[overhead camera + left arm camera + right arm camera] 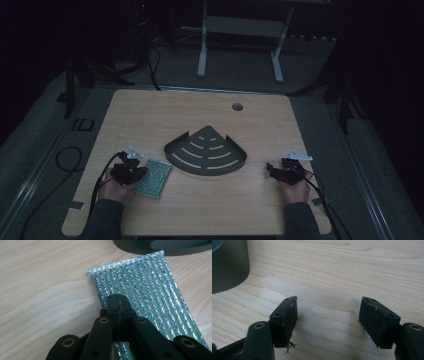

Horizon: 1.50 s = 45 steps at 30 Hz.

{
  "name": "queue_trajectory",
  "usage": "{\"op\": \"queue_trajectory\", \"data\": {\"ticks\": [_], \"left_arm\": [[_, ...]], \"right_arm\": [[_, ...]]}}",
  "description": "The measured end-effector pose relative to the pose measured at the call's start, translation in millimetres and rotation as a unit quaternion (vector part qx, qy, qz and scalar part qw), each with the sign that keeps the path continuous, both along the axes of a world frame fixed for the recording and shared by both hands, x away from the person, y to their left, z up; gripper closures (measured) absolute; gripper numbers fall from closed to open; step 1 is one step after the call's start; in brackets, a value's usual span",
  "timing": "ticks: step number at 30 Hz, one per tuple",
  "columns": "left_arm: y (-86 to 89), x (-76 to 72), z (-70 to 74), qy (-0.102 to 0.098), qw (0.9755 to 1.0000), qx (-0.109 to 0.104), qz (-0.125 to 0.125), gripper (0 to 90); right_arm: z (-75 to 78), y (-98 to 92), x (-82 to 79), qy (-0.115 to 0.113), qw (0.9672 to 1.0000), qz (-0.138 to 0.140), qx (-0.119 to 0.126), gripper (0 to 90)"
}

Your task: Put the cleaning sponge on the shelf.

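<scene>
A green pad with silver threads [154, 177] lies flat on the wooden table, left of centre. My left gripper [142, 170] rests over the pad's left edge. In the left gripper view its jaws stand pressed together above the pad [150, 290], with nothing visible between them, so my left gripper [120, 298] is shut. My right gripper [270, 168] sits low over bare wood at the right; in the right gripper view it [328, 312] is open and holds nothing. A dark fan-shaped slotted tray [240, 155] lies between the two grippers.
The tray's dark wall [140, 246] touches the pad's far end, and its wall [227, 265] stands to the left of my right jaws. A round cable hole [237, 106] sits near the table's far edge. Cables trail off the left side.
</scene>
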<state>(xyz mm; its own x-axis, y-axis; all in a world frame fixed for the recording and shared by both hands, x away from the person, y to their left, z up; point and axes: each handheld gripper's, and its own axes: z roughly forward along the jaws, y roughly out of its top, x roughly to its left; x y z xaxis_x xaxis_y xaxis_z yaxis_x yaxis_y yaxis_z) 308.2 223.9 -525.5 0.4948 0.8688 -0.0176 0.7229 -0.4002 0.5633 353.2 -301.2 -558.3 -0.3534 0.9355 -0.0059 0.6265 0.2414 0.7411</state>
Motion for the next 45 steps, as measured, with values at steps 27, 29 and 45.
{"op": "queue_trajectory", "data": {"ticks": [27,29,45], "left_arm": [[22.9,22.8,7.7,0.092,0.9918,-0.082,0.034,78.5],[22.9,23.0,8.5,0.096,0.9917,-0.079,0.031,78.0],[20.6,31.4,5.2,0.125,0.9902,-0.058,0.025,76.9]], "right_arm": [[-0.1,0.0,0.1,-0.001,1.0000,0.000,0.000,30.6],[-0.1,0.0,0.1,-0.001,1.0000,0.000,0.000,30.6],[-0.1,0.0,0.1,0.000,1.0000,0.000,0.000,30.5]]}}
